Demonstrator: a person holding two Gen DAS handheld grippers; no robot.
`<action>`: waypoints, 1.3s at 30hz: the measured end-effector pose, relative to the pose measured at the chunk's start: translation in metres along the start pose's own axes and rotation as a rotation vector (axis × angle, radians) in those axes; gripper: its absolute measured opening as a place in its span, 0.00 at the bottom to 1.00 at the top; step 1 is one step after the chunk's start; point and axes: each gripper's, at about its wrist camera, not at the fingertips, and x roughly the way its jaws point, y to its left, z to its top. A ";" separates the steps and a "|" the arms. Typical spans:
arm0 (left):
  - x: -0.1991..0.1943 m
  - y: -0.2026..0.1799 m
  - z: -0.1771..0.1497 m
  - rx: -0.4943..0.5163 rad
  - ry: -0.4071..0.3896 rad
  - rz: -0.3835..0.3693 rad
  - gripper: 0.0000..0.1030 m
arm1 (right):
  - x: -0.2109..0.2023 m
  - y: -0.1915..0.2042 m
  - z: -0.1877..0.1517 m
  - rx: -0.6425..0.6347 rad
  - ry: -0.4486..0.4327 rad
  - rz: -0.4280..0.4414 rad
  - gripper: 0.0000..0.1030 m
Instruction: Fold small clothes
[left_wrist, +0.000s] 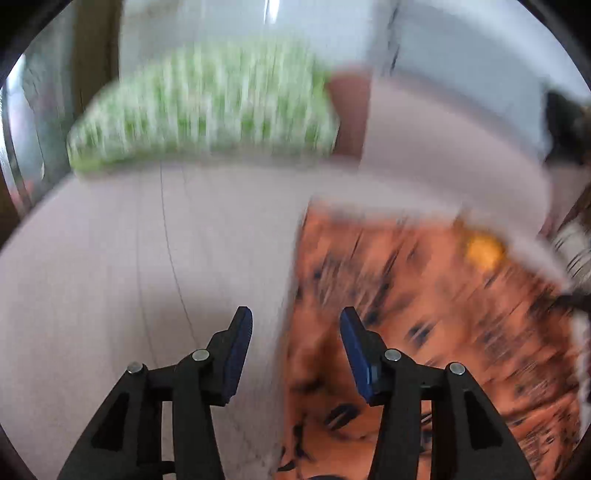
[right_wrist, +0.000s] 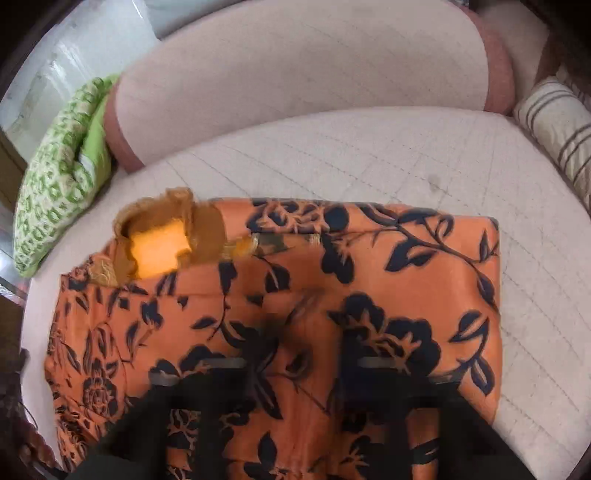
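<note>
An orange garment with a black floral print (right_wrist: 332, 280) lies spread flat on the pale seat cushion (right_wrist: 369, 155). A yellow-orange lining patch (right_wrist: 159, 251) shows at its far left corner. It also shows in the left wrist view (left_wrist: 424, 314), blurred by motion. My left gripper (left_wrist: 295, 328) is open and empty, hovering over the garment's left edge. My right gripper (right_wrist: 295, 373) is a dark blurred shape low over the garment's near part; its fingers are smeared, so I cannot tell how they stand.
A green-and-white patterned cushion (right_wrist: 59, 177) leans at the left end of the sofa and shows blurred in the left wrist view (left_wrist: 207, 107). A striped pillow (right_wrist: 557, 136) sits at the right. The pink backrest (right_wrist: 303, 59) rises behind the seat.
</note>
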 end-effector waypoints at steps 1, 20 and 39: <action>0.006 0.003 -0.003 -0.015 0.019 -0.010 0.50 | -0.014 0.007 0.000 -0.031 -0.052 -0.027 0.10; -0.002 0.000 -0.005 0.003 -0.003 0.006 0.52 | -0.051 0.008 -0.024 0.102 -0.089 0.296 0.77; -0.114 0.019 -0.088 0.038 0.052 -0.132 0.60 | -0.154 -0.024 -0.108 0.160 -0.127 0.282 0.81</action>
